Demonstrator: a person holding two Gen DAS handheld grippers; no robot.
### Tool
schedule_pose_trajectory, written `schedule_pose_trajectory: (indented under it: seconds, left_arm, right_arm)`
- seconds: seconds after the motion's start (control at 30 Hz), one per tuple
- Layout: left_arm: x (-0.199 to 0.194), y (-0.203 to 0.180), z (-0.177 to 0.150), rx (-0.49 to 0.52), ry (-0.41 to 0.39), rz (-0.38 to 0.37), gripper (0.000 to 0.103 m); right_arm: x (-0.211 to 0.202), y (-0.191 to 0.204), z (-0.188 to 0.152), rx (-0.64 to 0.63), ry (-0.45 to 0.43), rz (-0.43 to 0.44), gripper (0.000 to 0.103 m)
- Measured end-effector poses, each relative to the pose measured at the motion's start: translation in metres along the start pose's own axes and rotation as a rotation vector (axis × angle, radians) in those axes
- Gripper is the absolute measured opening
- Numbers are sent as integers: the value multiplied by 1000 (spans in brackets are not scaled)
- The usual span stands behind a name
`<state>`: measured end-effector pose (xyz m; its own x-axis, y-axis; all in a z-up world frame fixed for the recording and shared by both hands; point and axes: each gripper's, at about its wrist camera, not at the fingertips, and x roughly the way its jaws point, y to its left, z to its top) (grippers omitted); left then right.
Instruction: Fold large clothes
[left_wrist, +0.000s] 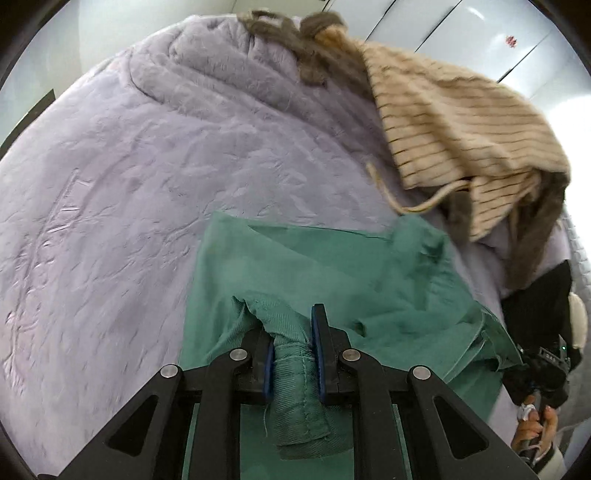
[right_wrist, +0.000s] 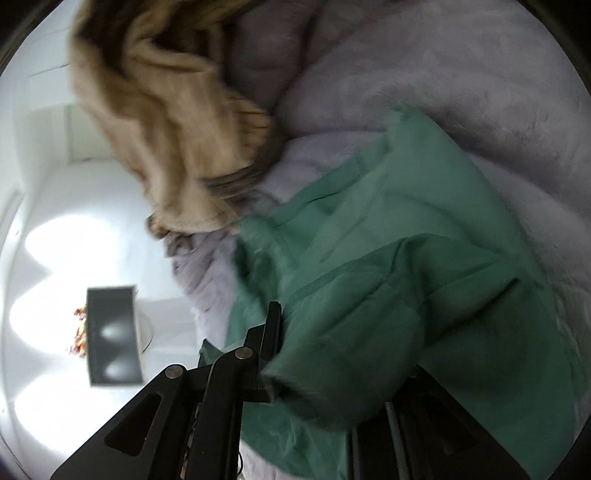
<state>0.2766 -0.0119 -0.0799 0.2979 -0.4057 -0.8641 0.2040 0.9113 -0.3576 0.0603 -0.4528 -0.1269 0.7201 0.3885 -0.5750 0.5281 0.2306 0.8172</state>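
Note:
A green garment (left_wrist: 332, 266) lies spread on a lilac plush blanket (left_wrist: 129, 184). My left gripper (left_wrist: 288, 326) is shut on a thick seamed fold of it, with the blue pads pressing both sides. At the right edge of the left wrist view a hand carries the right gripper (left_wrist: 543, 365) at the garment's other end. In the blurred right wrist view the green garment (right_wrist: 406, 240) bunches between the jaws of my right gripper (right_wrist: 321, 328) and drapes over one finger, hiding it. The grip looks shut on the cloth.
A beige striped garment (left_wrist: 443, 122) with a drawstring, and grey-brown cloth (left_wrist: 535, 236) under it, lie heaped on the blanket's far side beside the green one. Past the bed edge are a white floor and a dark box (right_wrist: 114, 336). White cupboard doors (left_wrist: 480, 29) stand behind.

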Motion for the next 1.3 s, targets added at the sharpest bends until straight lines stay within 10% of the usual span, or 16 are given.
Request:
schedule_pose_trajectory:
  seconds: [0.17,0.3,0.33,0.4,0.47,0.67,0.77,0.8,1.0,1.3]
  left_arm:
    - [13,4,0,9,14,40,24]
    - [-8,-2,-2,80,-13,21,31]
    - [-13,-3,-2,89,-15,9,38]
    - [-26,-7,-2,108,-50,26,98]
    - [-45,-11,0,138,-144,74,102]
    - [-34,-10,3,177,-95,155,102]
    - [-8,-10,-6,170,-43,186,102]
    - [0,-11,-10,163,-31,188,102]
    - [36,-32,-23,222,-35,260,102]
    - [54,-2,-17,157,-22,366,102]
  right_arm:
    - [9,-3,5,-3,1,-10,28]
    - [-15,10,14,-23,-72,10,67]
    - [-24,10,17,-19,-103,23,68]
    - [-37,13,24,-15,-136,22,68]
    - [-45,15,25,-46,-155,-47,68]
    - [-36,39,12,-436,-148,-480,68]
    - [-13,32,11,-502,-86,-588,49]
    - [-4,27,13,-510,-49,-611,5]
    - [-9,56,-4,-698,-140,-659,4]
    - [0,3,22,-506,-109,-686,6]
